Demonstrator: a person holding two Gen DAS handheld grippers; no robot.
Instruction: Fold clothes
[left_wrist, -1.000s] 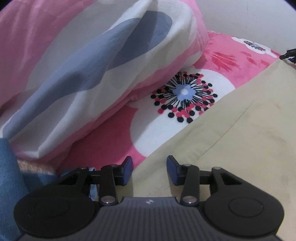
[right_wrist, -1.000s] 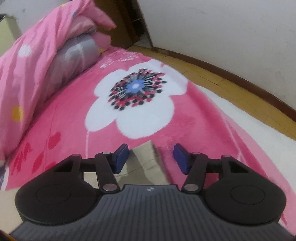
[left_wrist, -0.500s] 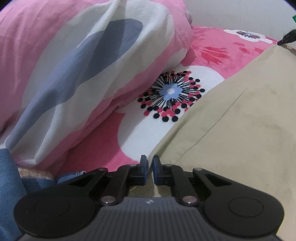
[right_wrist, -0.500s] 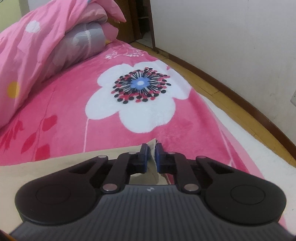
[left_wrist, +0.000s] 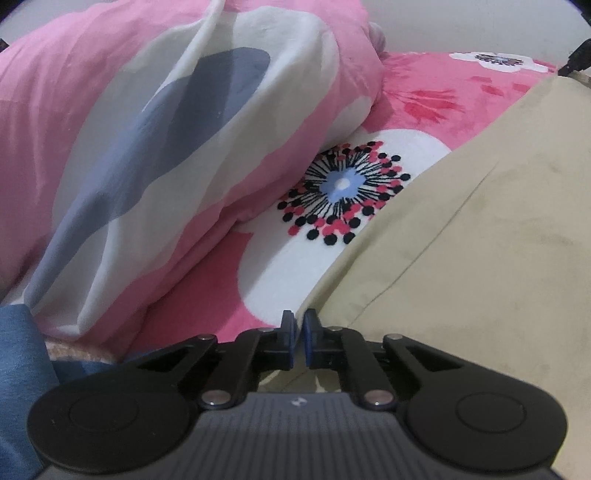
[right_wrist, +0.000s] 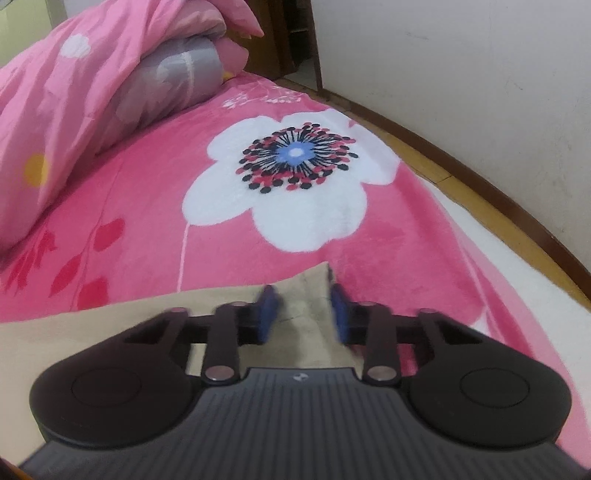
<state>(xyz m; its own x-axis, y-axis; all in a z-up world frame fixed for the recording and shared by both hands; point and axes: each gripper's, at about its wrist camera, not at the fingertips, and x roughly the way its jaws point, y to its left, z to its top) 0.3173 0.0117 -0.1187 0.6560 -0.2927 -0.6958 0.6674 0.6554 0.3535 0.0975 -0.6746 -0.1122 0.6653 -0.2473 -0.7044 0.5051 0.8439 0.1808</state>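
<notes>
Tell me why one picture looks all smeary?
Right wrist view: the right gripper is motion-blurred, its blue pads smeared, while the flower blanket beyond stays fairly clear. Left wrist view: the left gripper looks crisp against the tan garment; edges bend from the fisheye lens.

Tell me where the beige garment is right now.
The beige garment lies on the pink blanket, filling the left view's right side, its corner at the left tongs; another corner lies between the open right tongs.

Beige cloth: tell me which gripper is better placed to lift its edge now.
Left. The left gripper has its jaws shut on the beige cloth corner. The right gripper has its jaws open, straddling the other corner, so it must close first.
</notes>
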